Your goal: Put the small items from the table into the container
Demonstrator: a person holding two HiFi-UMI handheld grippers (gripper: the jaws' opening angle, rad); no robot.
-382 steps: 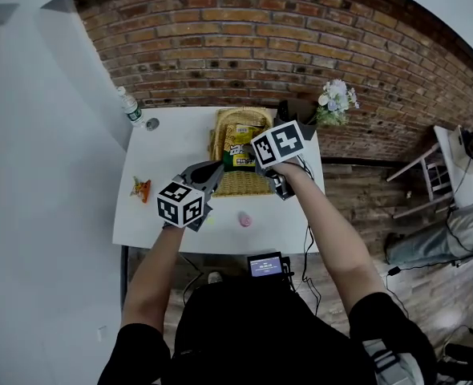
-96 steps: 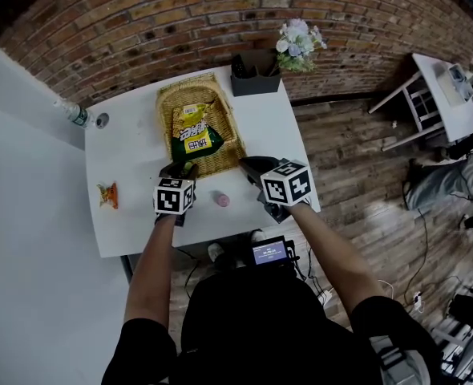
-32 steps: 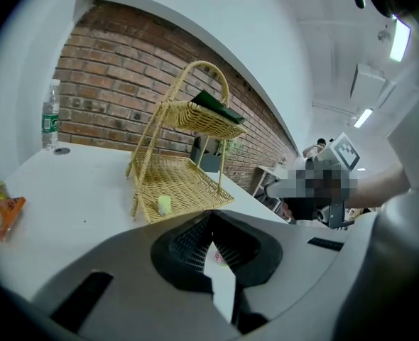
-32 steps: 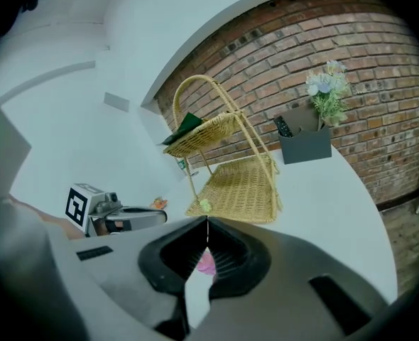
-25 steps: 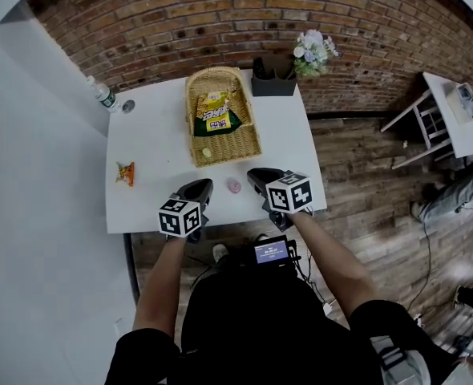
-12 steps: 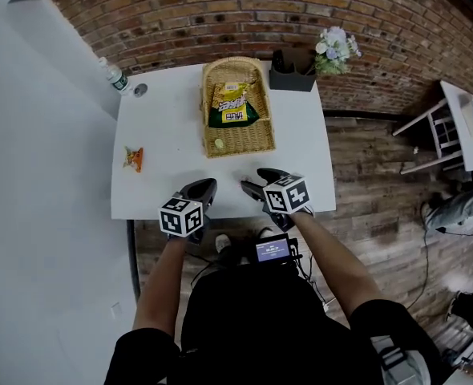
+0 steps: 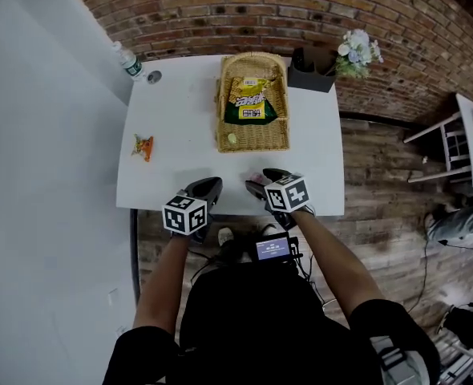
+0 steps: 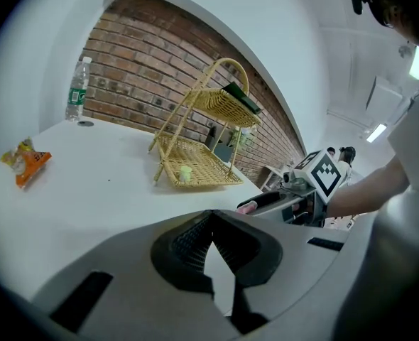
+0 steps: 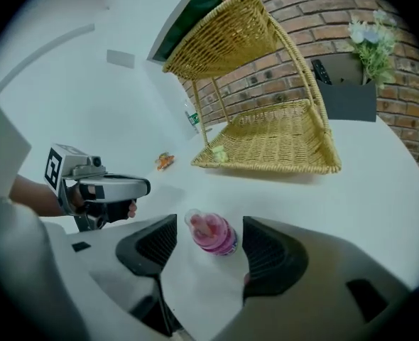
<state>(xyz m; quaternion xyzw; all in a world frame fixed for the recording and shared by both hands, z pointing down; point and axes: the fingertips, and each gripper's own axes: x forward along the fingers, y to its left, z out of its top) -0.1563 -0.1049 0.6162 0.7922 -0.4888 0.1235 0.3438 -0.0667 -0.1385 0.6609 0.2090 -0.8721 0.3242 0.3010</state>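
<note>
We see right claw opening, jaws wide, pads clear of pink item between them on desk. Pink item on our side of basket, narrow end toward basket; upright or tipped, we cannot tell. Right claw nearer by far. Left claw shut, empty, also on our side of basket. We judge next move: close on pink item.

We count:
- one pink item
- one orange packet left of basket
- one pale green piece on basket's lower tier
- one snack bag on upper tier

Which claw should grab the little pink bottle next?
Right. The right claw is opening, with the pink bottle between its jaws. The left claw is shut and farther away.
</note>
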